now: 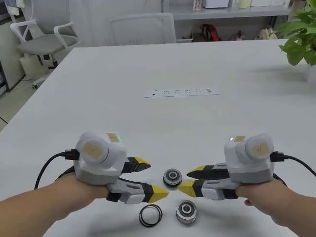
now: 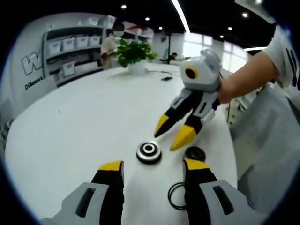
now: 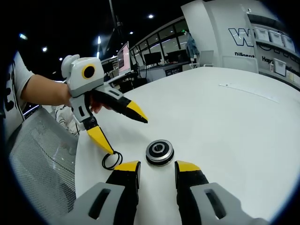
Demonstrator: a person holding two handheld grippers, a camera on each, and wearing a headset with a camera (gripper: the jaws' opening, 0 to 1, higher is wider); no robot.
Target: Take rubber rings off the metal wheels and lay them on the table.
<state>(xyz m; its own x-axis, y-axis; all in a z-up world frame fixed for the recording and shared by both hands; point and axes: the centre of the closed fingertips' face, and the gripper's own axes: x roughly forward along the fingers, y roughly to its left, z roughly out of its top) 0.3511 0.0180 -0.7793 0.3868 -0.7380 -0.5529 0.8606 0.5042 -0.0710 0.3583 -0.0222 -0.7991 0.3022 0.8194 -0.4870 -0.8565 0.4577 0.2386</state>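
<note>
Two small metal wheels lie near the table's front edge. One wheel (image 1: pixel 172 177) (image 2: pixel 149 152) (image 3: pixel 159 152) sits between the tips of both grippers, and the other wheel (image 1: pixel 186 211) (image 2: pixel 194 153) lies closer to me. A loose black rubber ring (image 1: pixel 150 215) (image 2: pixel 176 196) (image 3: pixel 112 160) lies flat on the table beside the nearer wheel. My left gripper (image 1: pixel 152 178) (image 2: pixel 153 165) (image 3: pixel 124 133) is open and holds nothing, its tips just left of the far wheel. My right gripper (image 1: pixel 186 179) (image 2: pixel 169 137) (image 3: pixel 157 165) is also open with nothing in it, and points at the same wheel from the right.
A white power strip (image 1: pixel 181 92) lies in the middle of the white table (image 1: pixel 98 98). A potted plant (image 1: pixel 301 37) stands at the far right edge. Chairs (image 1: pixel 140 27) stand behind the far edge.
</note>
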